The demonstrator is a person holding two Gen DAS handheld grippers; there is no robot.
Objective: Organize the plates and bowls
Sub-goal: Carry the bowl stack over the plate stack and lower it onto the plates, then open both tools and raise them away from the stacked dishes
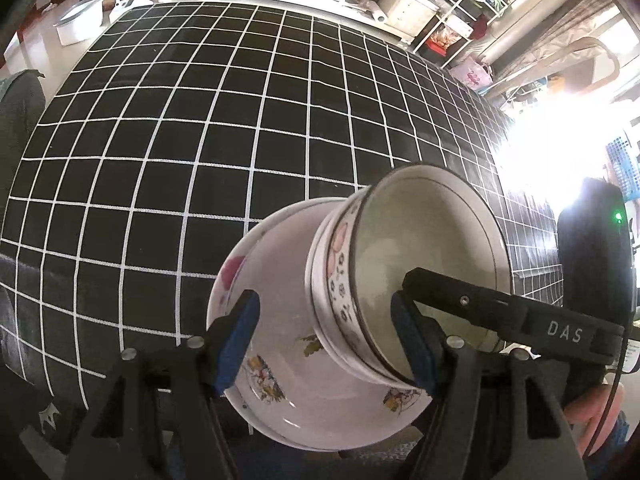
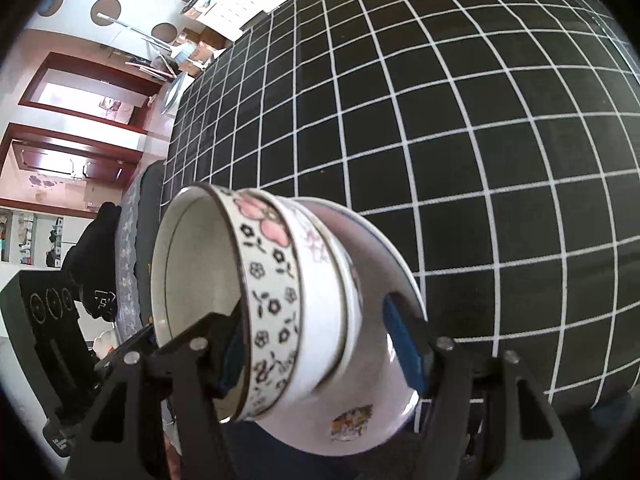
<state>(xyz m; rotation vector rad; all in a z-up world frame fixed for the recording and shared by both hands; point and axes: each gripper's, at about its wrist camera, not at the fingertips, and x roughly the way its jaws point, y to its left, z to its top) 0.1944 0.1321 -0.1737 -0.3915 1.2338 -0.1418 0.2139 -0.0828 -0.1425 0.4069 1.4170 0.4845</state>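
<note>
A nested stack of bowls is held tipped on its side above the black grid tablecloth. The outer bowl is large, white, with flower prints. The innermost bowl has a black flower band and pink blossom. My left gripper is shut across the stack: one blue pad on the large bowl's outside, the other inside the small bowl. My right gripper is likewise shut on the stack, one finger inside the small bowl, one on the large bowl's outside. The right gripper's finger shows in the left wrist view.
The tablecloth covers the whole table. A white tub and shelves with clutter stand beyond the far edge. A dark chair and doors lie off the table's side.
</note>
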